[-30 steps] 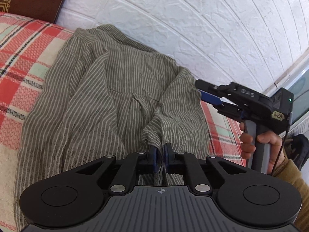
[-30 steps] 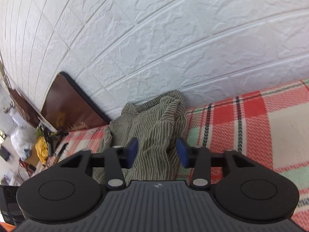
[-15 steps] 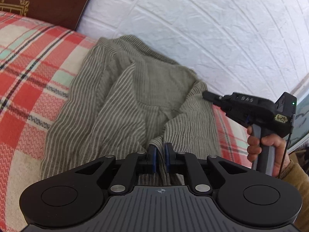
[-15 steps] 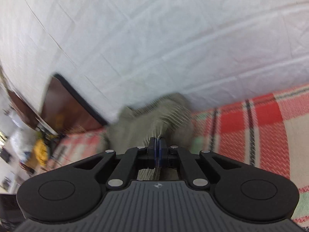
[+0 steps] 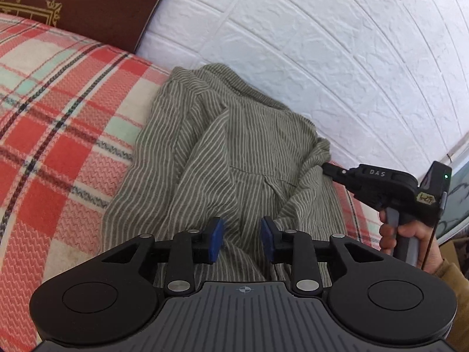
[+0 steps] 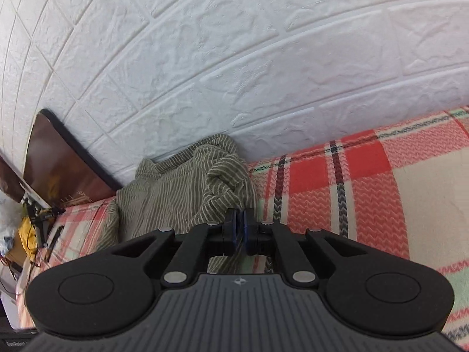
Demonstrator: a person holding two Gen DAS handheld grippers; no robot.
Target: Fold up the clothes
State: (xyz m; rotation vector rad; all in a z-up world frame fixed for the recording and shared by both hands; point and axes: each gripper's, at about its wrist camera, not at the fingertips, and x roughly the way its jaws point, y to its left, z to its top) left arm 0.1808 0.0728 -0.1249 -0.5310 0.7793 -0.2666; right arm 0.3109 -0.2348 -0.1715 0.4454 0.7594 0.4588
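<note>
A grey-green striped shirt (image 5: 234, 152) lies crumpled on a red plaid blanket (image 5: 58, 146), up against the white wall. My left gripper (image 5: 241, 239) sits low over the shirt's near end. Its jaws are opening, and the cloth lies loose between the blue pads without being pressed. In the right wrist view the shirt (image 6: 176, 193) is a heap at the centre left. My right gripper (image 6: 240, 227) has its pads almost together on a fold at the shirt's right edge, and they are starting to part. From the left wrist view, the right gripper (image 5: 325, 166) touches the shirt's right side, held by a hand (image 5: 410, 243).
A white brick-pattern wall (image 5: 322, 58) runs close behind the shirt. A dark brown headboard (image 5: 96, 8) stands at the far left end of the bed. The plaid blanket (image 6: 366, 190) stretches bare to the right. Clutter and cables (image 6: 26, 234) sit beyond the bed's left edge.
The left jaws, shut on a fold of the shirt before, have spread and let it go. The right jaws went from wide open to pinched on the shirt's edge.
</note>
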